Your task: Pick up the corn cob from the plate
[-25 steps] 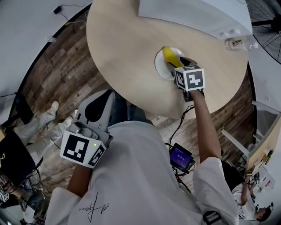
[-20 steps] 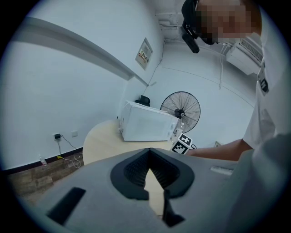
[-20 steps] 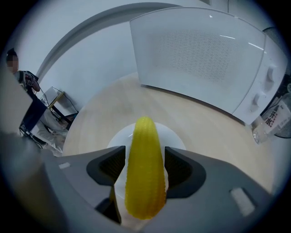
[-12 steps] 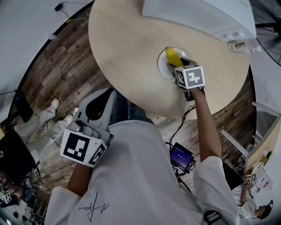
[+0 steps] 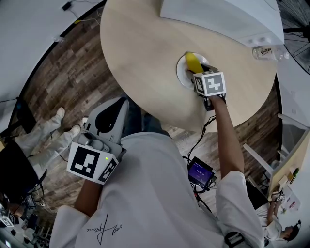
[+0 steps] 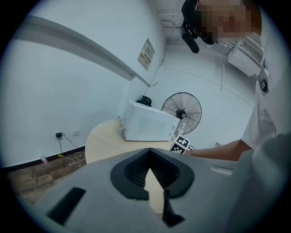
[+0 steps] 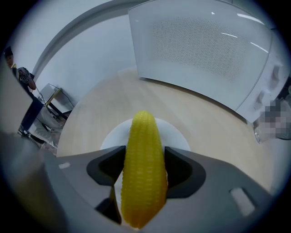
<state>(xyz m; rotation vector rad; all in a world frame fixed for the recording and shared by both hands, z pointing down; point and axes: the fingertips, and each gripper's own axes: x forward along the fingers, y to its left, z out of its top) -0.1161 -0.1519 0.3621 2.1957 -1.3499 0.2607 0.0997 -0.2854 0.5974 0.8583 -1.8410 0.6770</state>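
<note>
A yellow corn cob stands lengthwise between the jaws of my right gripper, which is shut on it. Under it is the white plate on the round wooden table. In the head view the corn cob pokes out ahead of the right gripper over the plate; I cannot tell whether the cob still touches it. My left gripper hangs low beside the person's body, off the table, and in its own view the left gripper holds nothing, its jaws together.
A white microwave sits at the table's far side, behind the plate. A clear bottle lies near the right rim. A standing fan is beyond the table. The floor is wood planks with cables and another person's legs at the left.
Hardly anything: the right gripper stays shut on the corn cob over the plate, and the head view has drifted slightly. The left gripper has not moved.
</note>
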